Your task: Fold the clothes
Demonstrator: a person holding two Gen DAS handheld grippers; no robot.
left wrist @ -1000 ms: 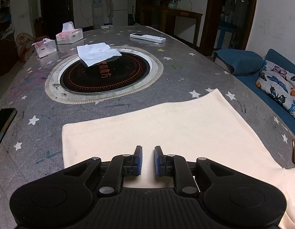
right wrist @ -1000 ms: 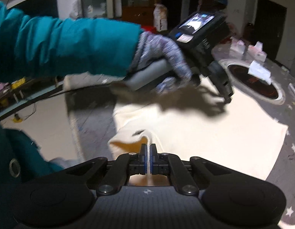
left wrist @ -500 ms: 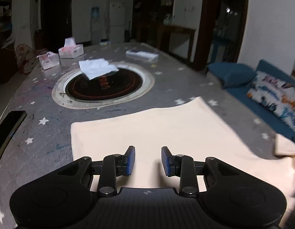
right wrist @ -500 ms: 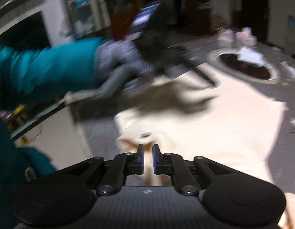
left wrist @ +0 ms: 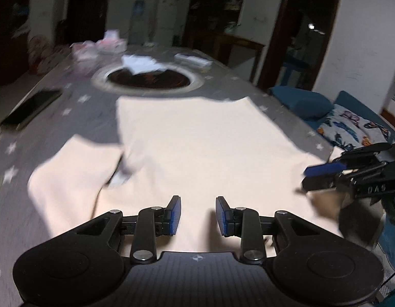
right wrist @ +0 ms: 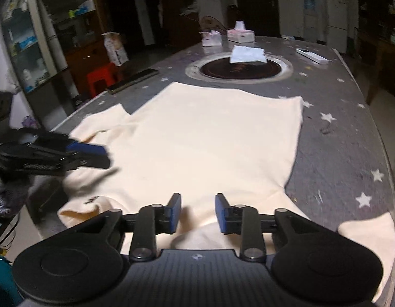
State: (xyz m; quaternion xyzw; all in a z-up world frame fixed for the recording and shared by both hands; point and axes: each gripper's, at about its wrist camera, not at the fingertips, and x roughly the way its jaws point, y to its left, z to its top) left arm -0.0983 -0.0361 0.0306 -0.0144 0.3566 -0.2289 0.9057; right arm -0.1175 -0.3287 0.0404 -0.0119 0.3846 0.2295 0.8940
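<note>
A cream T-shirt point(left wrist: 197, 148) lies spread flat on the grey star-patterned table point(left wrist: 77, 102), sleeves out to both sides. It also fills the middle of the right wrist view point(right wrist: 210, 140). My left gripper point(left wrist: 198, 216) is open and empty, just above the shirt's near part. My right gripper point(right wrist: 198, 213) is open and empty above the collar end of the shirt. The right gripper shows at the right edge of the left wrist view point(left wrist: 325, 176), and the left gripper shows at the left edge of the right wrist view point(right wrist: 87, 153).
A round black hotplate point(right wrist: 238, 69) with a white cloth point(right wrist: 246, 55) on it sits beyond the shirt. Tissue boxes point(right wrist: 239, 34), a remote point(right wrist: 311, 55) and a phone point(left wrist: 31, 110) lie around. A blue sofa with a butterfly cushion point(left wrist: 350, 130) stands beside the table.
My right gripper has let go of the shirt fold and opened. My left gripper has opened wider. Both have drawn back, so more of the shirt and its sleeves show.
</note>
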